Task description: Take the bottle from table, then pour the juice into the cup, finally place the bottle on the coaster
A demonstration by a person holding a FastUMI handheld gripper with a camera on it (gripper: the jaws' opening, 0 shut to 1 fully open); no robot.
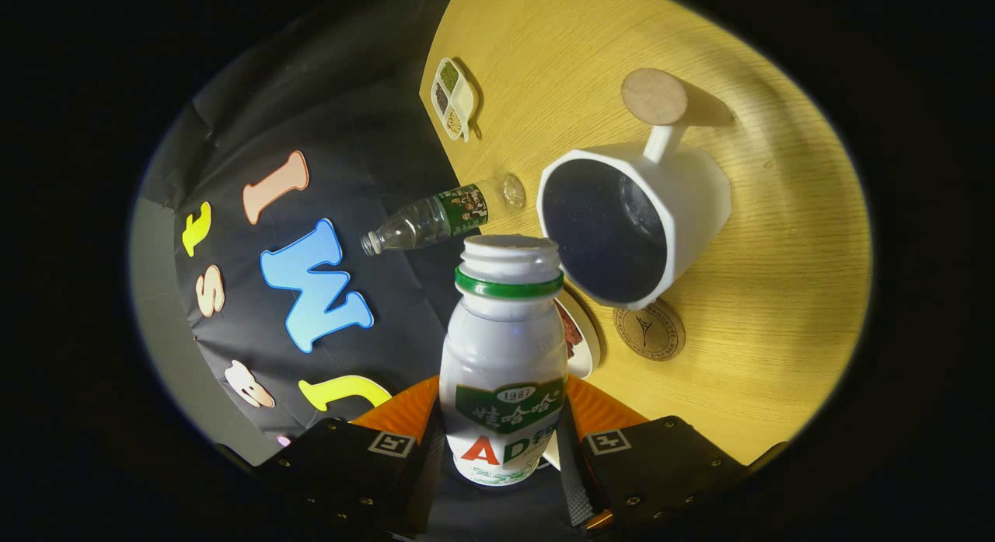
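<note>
A white juice bottle (pixel 503 355) with a green neck ring and an uncapped mouth sits between my fingers, and my gripper (pixel 501 441) is shut on its lower body. The whole view is rolled sideways, so the bottle is tipped. Its mouth points at the rim of a white cup (pixel 630 223) with a dark inside, just beyond the fingers. No liquid can be seen leaving the bottle. A round brown coaster (pixel 649 331) with a printed emblem lies on the wooden table (pixel 777 293) beside the cup's base.
A clear plastic water bottle (pixel 439 215) with a green label stands near the table's edge. A small white divided dish (pixel 452 97) of grains sits farther off. A plain cork disc (pixel 654 96) lies past the cup's handle. A white plate (pixel 581 341) with dark food sits behind my bottle.
</note>
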